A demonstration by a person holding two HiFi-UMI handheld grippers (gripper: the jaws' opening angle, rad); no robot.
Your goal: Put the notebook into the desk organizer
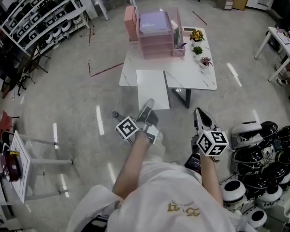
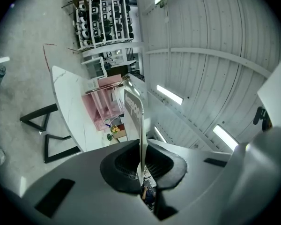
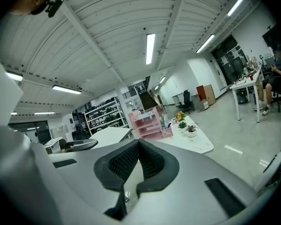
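Note:
The notebook [image 1: 152, 88] is a thin white slab that my left gripper [image 1: 149, 105] is shut on at its near edge, out over the floor short of the white table [image 1: 193, 74]. In the left gripper view the notebook [image 2: 133, 109] stands edge-on, pinched between the pads [image 2: 141, 159]. The pink desk organizer [image 1: 154, 33] sits at the table's far side, with stacked trays and a purple sheet on top; it also shows in both gripper views [image 2: 100, 104] [image 3: 150, 123]. My right gripper [image 1: 200, 114] is level beside the left, its jaws [image 3: 138, 161] shut and holding nothing.
Small potted plants [image 1: 198, 42] and a pen cup [image 1: 179, 45] stand right of the organizer. Black and white helmets [image 1: 261, 139] crowd the floor at the right. Shelving [image 1: 38, 13] lines the far left, and a small white stand [image 1: 24, 163] is at the near left.

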